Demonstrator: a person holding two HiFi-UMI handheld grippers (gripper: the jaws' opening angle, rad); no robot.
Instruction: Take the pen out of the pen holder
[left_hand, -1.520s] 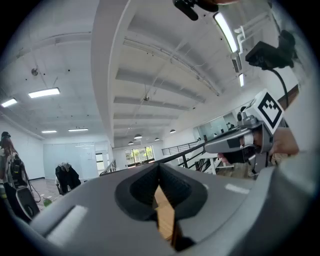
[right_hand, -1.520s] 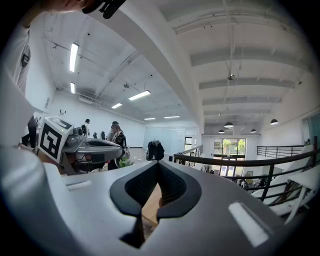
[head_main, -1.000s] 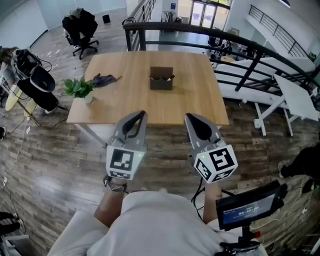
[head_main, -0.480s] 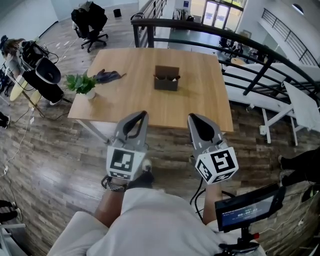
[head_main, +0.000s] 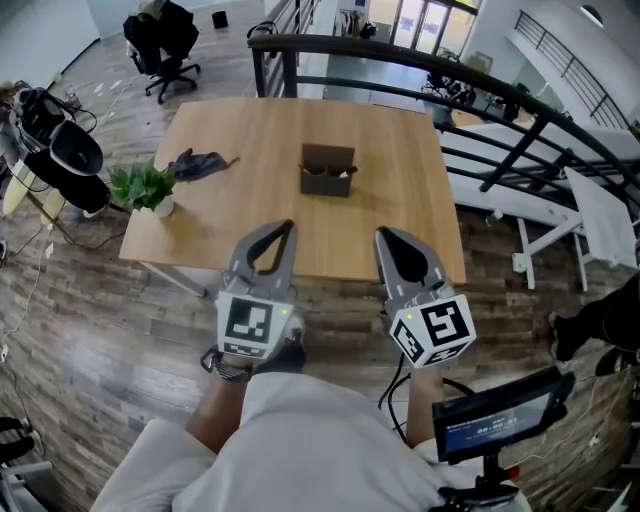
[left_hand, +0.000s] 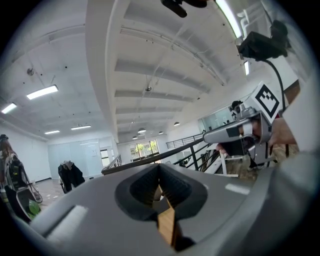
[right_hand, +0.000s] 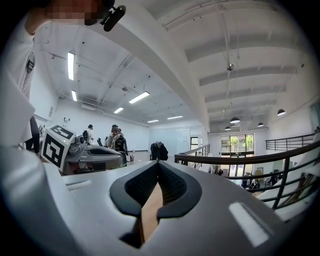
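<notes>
Shifted since half a second back, in head view: wooden table (head_main: 250, 130), pen holder (head_main: 328, 170) and potted plant (head_main: 140, 187) all a little lower and further left in frame; both grippers at about the same spot in frame as before. Left gripper (head_main: 284, 230): ribbed dark fingers (left_hand: 144, 187) closed tip to tip, only the lens-shaped hollow behind the tips, nothing clamped, a sliver of wood showing through the slit. Right gripper (head_main: 385, 238): same, fingers (right_hand: 172, 187) together at the tips, nothing between, wood visible through the gap. Both held side by side in the air, short of the table's near edge, touching nothing, marker cubes facing up toward the head camera. Beyond them, well apart from both: pen holder, a dark brown box upright near the table's middle, slightly toward the far side; contents too small to make out, just a pale fleck at its right end. On the table's left side, a dark crumpled cloth (head_main: 195, 163); potted plant in a white pot at the near left corner. Under and around the table, grey-brown plank floor (head_main: 90, 320). Behind the table, a black railing (head_main: 400, 55); far left, an office chair (head_main: 160, 45) draped with a dark jacket; right, white benches (head_main: 600, 205). Bottom right of head view, a small screen (head_main: 500, 415) on a mount. From both gripper views, white ceiling with strip lights, and the opposite gripper off to the side.
</notes>
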